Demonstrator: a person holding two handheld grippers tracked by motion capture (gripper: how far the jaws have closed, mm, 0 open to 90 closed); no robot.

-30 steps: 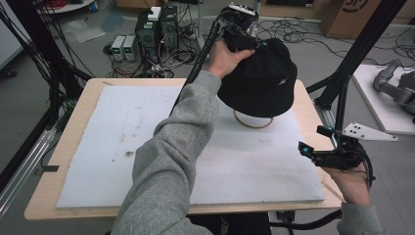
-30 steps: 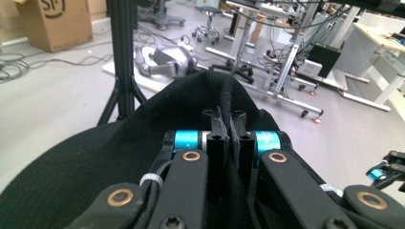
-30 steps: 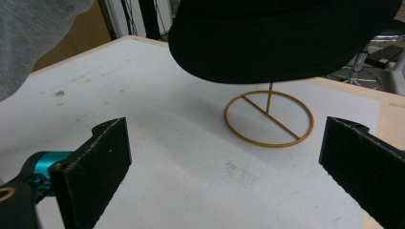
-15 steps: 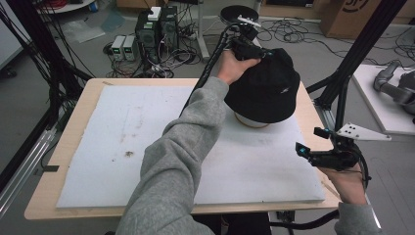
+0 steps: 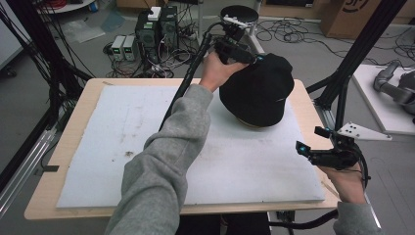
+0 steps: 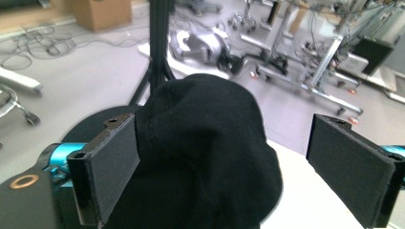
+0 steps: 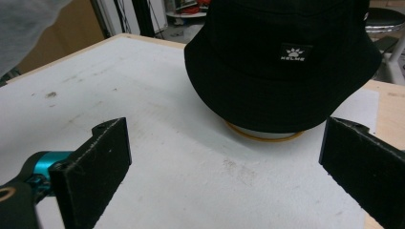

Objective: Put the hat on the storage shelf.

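The person's left arm, in a grey sleeve (image 5: 161, 166), runs from the bottom centre of the high view up to the upper middle, where the left hand (image 5: 215, 71) grips the left gripper (image 5: 254, 58). Its jaws have just been opening and stand wide apart, one pad (image 6: 112, 162) seemingly just touching black fabric, though that contact is hard to judge. At the lower right of the high view, the right hand (image 5: 345, 181) holds the right gripper (image 5: 306, 149) low and roughly level, jaws spread wide with nothing between them.
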